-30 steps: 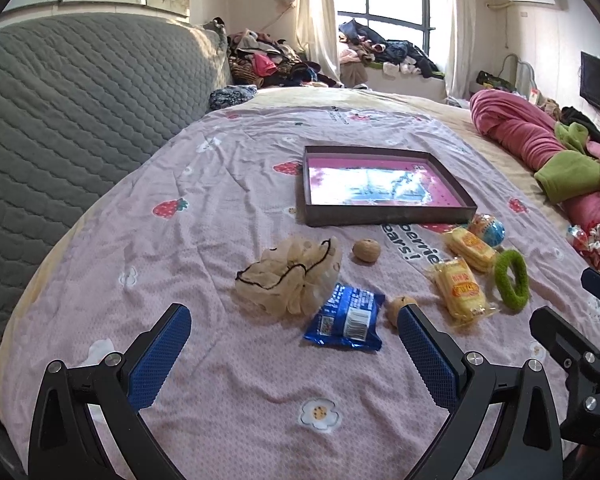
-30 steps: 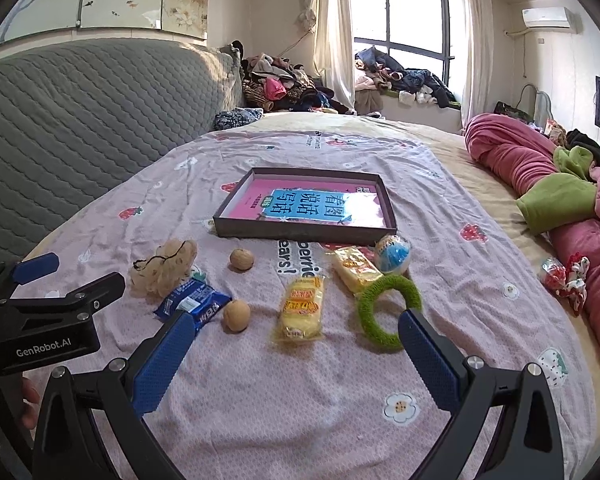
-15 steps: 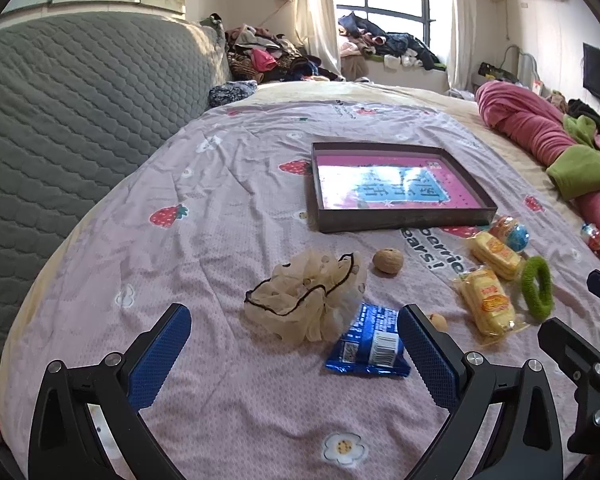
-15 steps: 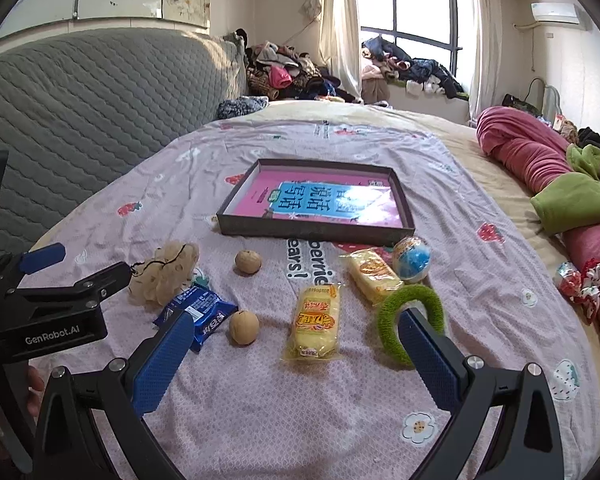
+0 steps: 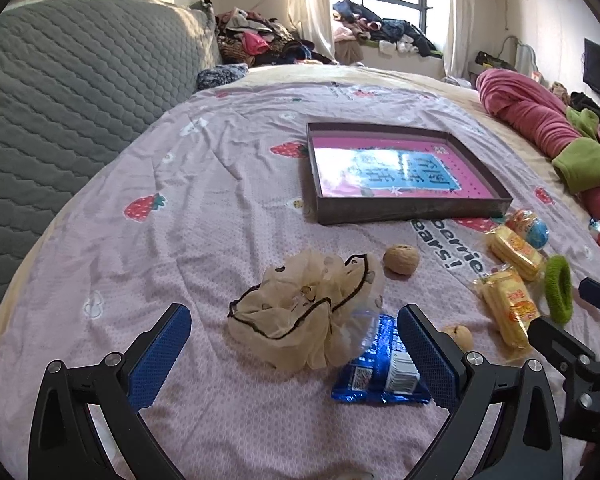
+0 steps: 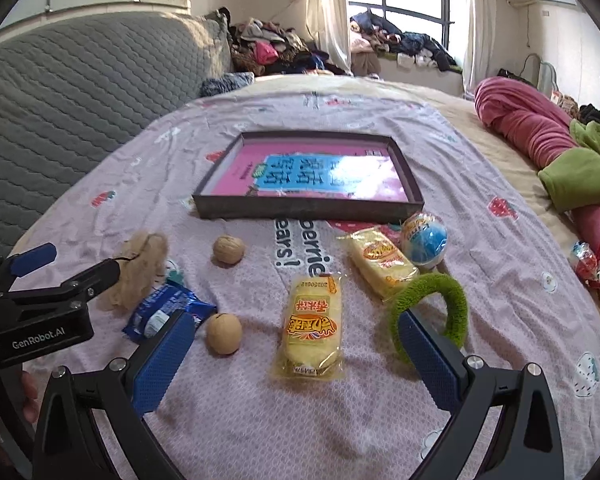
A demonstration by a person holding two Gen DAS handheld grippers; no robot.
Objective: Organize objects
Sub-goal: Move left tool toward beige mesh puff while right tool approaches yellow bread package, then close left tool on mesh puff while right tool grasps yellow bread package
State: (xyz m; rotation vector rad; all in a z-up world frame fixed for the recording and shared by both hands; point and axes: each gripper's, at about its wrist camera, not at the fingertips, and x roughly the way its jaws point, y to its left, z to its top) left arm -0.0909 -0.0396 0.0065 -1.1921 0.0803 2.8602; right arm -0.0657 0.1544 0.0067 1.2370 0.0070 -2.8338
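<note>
Hovering wide open: left gripper (image 5: 294, 338) over beige scrunchie (image 5: 306, 314), right gripper (image 6: 296, 344) over yellow snack pkt (image 6: 311, 326).

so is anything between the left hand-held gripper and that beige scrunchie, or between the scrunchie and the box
Nothing visible blocks the left hand-held gripper: it is open with the beige scrunchie just ahead. The blue snack packet lies against the scrunchie's near right side. Toward the box, only a walnut sits slightly right of the path.
</note>
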